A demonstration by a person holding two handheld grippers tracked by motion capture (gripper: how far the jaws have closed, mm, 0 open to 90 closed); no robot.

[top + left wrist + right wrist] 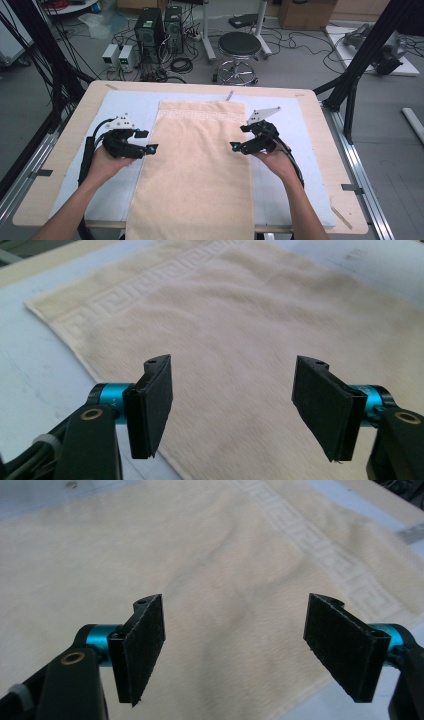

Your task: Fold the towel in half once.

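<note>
Your left gripper (150,148) and right gripper (236,147) both have jaws wide, nothing between them. The towel (197,165) lies flat between the two, its side edges just under each tool's tips.

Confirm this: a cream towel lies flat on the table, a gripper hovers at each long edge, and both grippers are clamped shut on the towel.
Not clamped. Both gripper views show the left gripper and right gripper with jaws open and nothing between them. The towel does lie flat, a gripper at each long edge.

Wooden table (320,130), pale-blue sheet (125,102) on top.
</note>
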